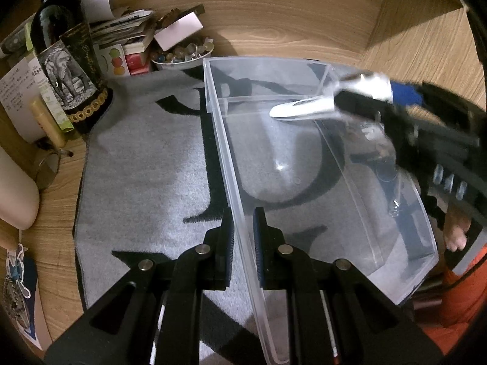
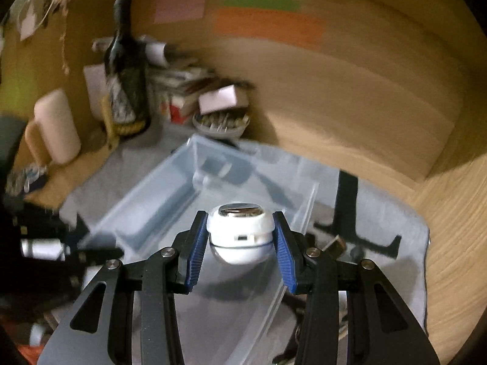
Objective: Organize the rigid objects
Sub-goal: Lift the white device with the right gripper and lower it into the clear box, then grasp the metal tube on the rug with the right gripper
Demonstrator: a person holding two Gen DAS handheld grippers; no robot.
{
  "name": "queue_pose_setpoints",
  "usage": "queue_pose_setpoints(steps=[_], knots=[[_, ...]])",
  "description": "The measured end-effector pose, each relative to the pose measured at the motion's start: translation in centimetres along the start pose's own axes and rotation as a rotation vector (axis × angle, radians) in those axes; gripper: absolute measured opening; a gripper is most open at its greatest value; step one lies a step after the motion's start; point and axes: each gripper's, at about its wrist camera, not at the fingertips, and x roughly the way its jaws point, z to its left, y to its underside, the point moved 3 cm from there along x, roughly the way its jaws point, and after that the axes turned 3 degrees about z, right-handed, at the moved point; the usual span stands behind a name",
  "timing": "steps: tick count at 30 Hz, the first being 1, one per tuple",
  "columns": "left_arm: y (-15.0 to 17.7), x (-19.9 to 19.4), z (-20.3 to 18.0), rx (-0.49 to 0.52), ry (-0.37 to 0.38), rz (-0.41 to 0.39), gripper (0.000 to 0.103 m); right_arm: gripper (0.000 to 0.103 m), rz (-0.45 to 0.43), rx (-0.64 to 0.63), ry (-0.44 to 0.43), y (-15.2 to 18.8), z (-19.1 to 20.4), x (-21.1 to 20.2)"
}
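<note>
In the left wrist view, the left gripper [image 1: 243, 222] has its 2 fingers closed on the near side wall of a clear plastic bin [image 1: 304, 182], 1 finger outside the wall and 1 inside it. The bin runs away from the fingers across a grey mat [image 1: 137, 167] with black markings. Beyond the fingertips and to their right, over the far part of the bin, the right gripper [image 1: 331, 103] comes in from the right edge, blurred, carrying a white gadget [image 1: 299, 109]. Far ahead of the fingers and to their left stand a dark bottle [image 1: 65, 57] with an elephant label and a bowl of glass beads [image 1: 182, 54], on or at the edge of the mat. A person's hand [image 1: 456, 234] shows at the right edge, behind the bin.

In the right wrist view, the right gripper [image 2: 240, 231] pinches the white gadget [image 2: 239, 234] between its 2 blue-padded fingers [image 2: 194, 252], 1 pad on each side; the gadget has a shiny metal top. Directly beneath and ahead of the fingers lies the clear plastic bin [image 2: 158, 210], so the gadget hangs above its inside. To the left of the fingers the left gripper [image 2: 91, 254] is a dark blur at the bin's wall. Farther ahead and left are the dark bottle [image 2: 126, 70] and the bowl of glass beads [image 2: 220, 123], both blurred.
</note>
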Motion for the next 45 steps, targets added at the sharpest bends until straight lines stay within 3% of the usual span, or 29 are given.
queue_pose_setpoints(steps=[10, 14, 17, 19, 31, 39, 45], knots=[[0.0, 0.4, -0.1, -0.006, -0.006, 0.014, 0.013, 0.040, 0.158, 0.005, -0.115, 1.4, 0.5, 2.3], [0.0, 0.5, -0.2, -0.003, -0.010, 0.016, 0.013, 0.040, 0.129, 0.003, -0.117, 1.7, 0.7, 1.4], [-0.1, 0.5, -0.2, -0.006, -0.014, 0.014, 0.013, 0.055, 0.075, 0.055, -0.121, 1.4, 0.0, 0.1], [-0.2, 0.5, -0.2, -0.013, -0.014, 0.013, 0.013, 0.062, 0.035, 0.090, -0.110, 1.3, -0.6, -0.8], [0.0, 0.3, -0.6, -0.010, -0.033, 0.008, 0.013, 0.066, -0.031, 0.237, 0.084, 3.1, -7.4, -4.7], [0.1, 0.6, -0.4, -0.021, -0.023, 0.028, 0.013, 0.072, 0.020, 0.359, 0.147, 6.8, -10.3, -4.7], [0.1, 0.6, -0.4, -0.007, -0.023, 0.034, 0.013, 0.072, 0.153, 0.407, 0.143, 10.1, -11.0, -2.1]])
